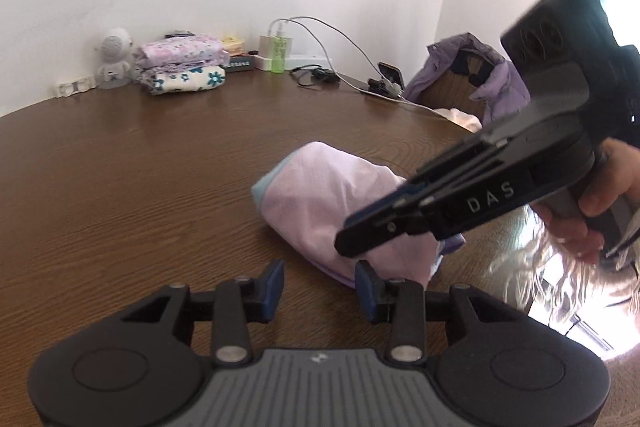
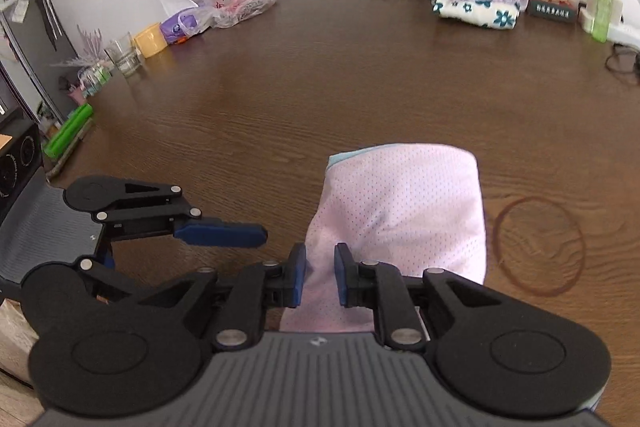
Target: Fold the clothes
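the folded pale pink mesh garment (image 2: 400, 223) lies on the dark brown wooden bench (image 2: 320, 75) near its front edge. the right tool (image 2: 320, 277) straddles its near end, jaws parted — seemingly released. the left tool (image 1: 319, 287) hovers just beside, spread wide, gripping nothing — probably clear of the finished fold.

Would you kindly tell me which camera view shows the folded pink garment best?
The right wrist view: the pink garment lies almost whole and unobstructed ahead of the right gripper. In the left wrist view, the right gripper crosses in front, hiding its right part.
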Demonstrator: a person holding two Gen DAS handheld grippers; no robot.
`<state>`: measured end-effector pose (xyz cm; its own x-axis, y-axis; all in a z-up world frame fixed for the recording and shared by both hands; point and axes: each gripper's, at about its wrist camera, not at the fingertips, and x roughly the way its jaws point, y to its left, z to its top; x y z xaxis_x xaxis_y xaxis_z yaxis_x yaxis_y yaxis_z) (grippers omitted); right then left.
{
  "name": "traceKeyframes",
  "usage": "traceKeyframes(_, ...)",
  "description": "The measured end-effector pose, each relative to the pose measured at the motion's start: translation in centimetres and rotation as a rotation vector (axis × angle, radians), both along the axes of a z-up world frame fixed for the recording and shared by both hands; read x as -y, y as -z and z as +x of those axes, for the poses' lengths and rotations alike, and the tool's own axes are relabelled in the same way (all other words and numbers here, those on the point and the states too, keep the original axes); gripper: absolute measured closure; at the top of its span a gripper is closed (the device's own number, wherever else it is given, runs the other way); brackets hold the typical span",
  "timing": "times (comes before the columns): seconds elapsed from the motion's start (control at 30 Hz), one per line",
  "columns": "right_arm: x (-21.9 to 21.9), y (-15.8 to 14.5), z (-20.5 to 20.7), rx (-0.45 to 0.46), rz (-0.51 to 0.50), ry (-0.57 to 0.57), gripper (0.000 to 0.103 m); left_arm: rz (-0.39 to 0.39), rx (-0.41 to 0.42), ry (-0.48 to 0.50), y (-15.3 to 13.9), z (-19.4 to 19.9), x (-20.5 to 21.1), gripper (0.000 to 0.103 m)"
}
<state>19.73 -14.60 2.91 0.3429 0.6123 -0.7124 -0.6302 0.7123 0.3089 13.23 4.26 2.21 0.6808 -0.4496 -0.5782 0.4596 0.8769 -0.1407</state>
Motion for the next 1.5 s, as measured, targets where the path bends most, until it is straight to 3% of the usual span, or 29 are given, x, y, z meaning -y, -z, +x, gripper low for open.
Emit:
traceKeyframes(0.07, 1.1, 0.1, -0.2, -0.021, 0.091, 0.03, 0.085, -0.022, 0.018, -0.036, -0.7, 0.0, -0.9, 0.065)
traceKeyframes(0.13, 2.7, -0.6, -0.9, 0.014, 0.155, 0.074, 0.085, -0.039, 0.04, -0.046, -1.4, 0.2, -1.2, 0.066)
traceKeyframes(0.23, 4.4, -1.8, -1.9, 0.134, 0.099, 0.138, 0.084, -0.048, 0.066, -0.021, -2.2, 1.1, -0.2, 0.067)
traceKeyframes(0.33, 4.9, -1.6, -2.7, 0.216, 0.004, 0.173, 0.075, -0.042, 0.077, 0.011, -2.3, 2.6, 1.8, 0.068)
traceKeyframes(0.43, 4.7, -0.3, -3.1, 0.21, -0.039, 0.157, 0.074, -0.026, 0.063, 0.051, -1.5, 4.2, 4.1, 0.075)
traceKeyframes(0.53, 4.0, 1.1, -3.7, 0.235, -0.1, 0.161, 0.074, 0.045, 0.029, 0.068, 0.0, 5.3, 5.8, 0.083)
traceKeyframes(0.67, 5.4, 1.0, -4.0, 0.222, -0.051, 0.193, 0.072, 0.07, 0.002, 0.08, 0.4, 5.5, 6.1, 0.083)
traceKeyframes(0.73, 6.0, 0.9, -4.1, 0.215, -0.027, 0.208, 0.069, 0.054, 0.021, 0.084, -0.8, 5.4, 5.5, 0.076)
traceKeyframes(0.8, 7.5, 0.1, -4.5, 0.19, 0.043, 0.249, 0.065, 0.05, 0.039, 0.072, -2.0, 5.9, 4.9, 0.053)
traceKeyframes(0.87, 9.2, -0.3, -4.5, 0.118, 0.125, 0.303, 0.058, 0.06, 0.043, 0.062, -2.7, 7.1, 4.6, 0.046)
traceKeyframes(0.97, 11.2, 0.1, -4.2, -0.02, 0.205, 0.359, 0.052, 0.033, -0.052, 0.08, -2.5, 10.2, 4.3, 0.038)
traceKeyframes(1.07, 11.8, 2.0, -3.8, -0.149, 0.238, 0.387, 0.052, -0.062, -0.22, 0.108, -1.0, 13.5, 3.8, 0.041)
traceKeyframes(1.13, 11.9, 3.0, -3.7, -0.217, 0.264, 0.391, 0.052, -0.083, -0.266, 0.121, -0.2, 14.1, 3.6, 0.054)
traceKeyframes(1.17, 11.8, 3.5, -3.6, -0.247, 0.279, 0.39, 0.052, -0.093, -0.276, 0.124, 0.1, 14.0, 3.4, 0.069)
traceKeyframes(1.2, 11.5, 3.8, -3.4, -0.264, 0.299, 0.382, 0.052, -0.105, -0.281, 0.125, 0.3, 13.7, 3.0, 0.074)
traceKeyframes(1.27, 11.0, 4.4, -2.9, -0.285, 0.338, 0.379, 0.052, -0.133, -0.289, 0.113, 0.6, 12.8, 2.2, 0.076)
traceKeyframes(1.43, 11.2, 4.8, -1.1, -0.253, 0.369, 0.439, 0.054, -0.217, -0.3, -0.023, 1.1, 8.5, -1.4, 0.076)
traceKeyframes(1.5, 11.3, 5.1, -0.1, -0.246, 0.367, 0.437, 0.062, -0.269, -0.308, -0.063, 1.4, 6.4, -2.6, 0.077)
